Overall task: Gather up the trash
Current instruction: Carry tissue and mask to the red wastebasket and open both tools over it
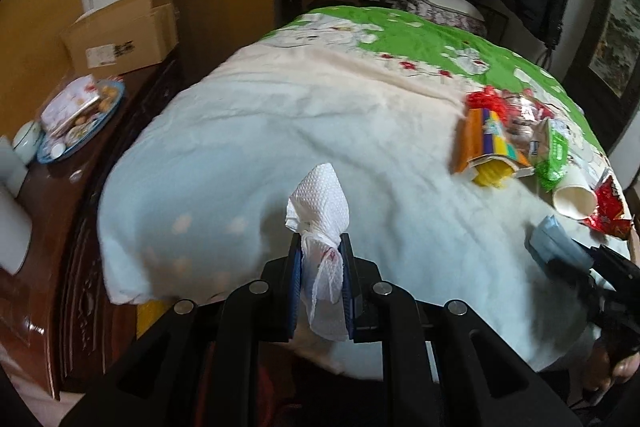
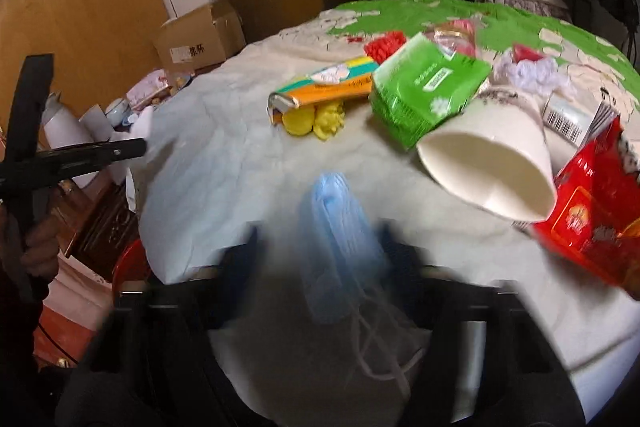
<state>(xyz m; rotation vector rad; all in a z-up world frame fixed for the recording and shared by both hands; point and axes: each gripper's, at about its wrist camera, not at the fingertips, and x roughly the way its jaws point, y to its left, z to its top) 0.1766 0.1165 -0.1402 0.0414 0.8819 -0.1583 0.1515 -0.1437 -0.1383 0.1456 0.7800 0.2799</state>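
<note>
**Me:** While I'm holding both pieces clear of the quilt [image 1: 304,131], I'm working out where to carry them. My left gripper [image 1: 321,251] is squeezing a crumpled white tissue [image 1: 320,203] between its blue pads [image 1: 295,267], jaws drawn nearly together, with a tail of it hanging down between the fingers.

**Helper:** And the right?

**Me:** My right gripper [image 2: 320,239] is blurred in its own view, but its jaws are closed in on a blue face mask [image 2: 334,223], with its white ear loops [image 2: 380,351] dangling below. In the left view, the mask [image 1: 554,243] is sitting at that gripper's tip, just above the bedding.

**Helper:** So 2 items in hand. What's left?

**Me:** Plenty, judging by the pile on the far right of the bed: an orange carton [image 2: 324,87] with yellow lumps [image 2: 316,121] spilling out, a green packet [image 2: 424,87], a paper cup [image 2: 492,163] on its side, and a red wrapper [image 2: 592,211] just beside the cup.

**Helper:** How are you doing this bit well?

**Me:** I'm keeping both grips tight, since tissue and mask are light and could slip. I'm lifting the mask high enough that its loops aren't snagging the cup. I'm guessing the red tub [image 2: 132,267] beside the bed is the bin, though only its rim is showing, so I can't be sure.
</note>
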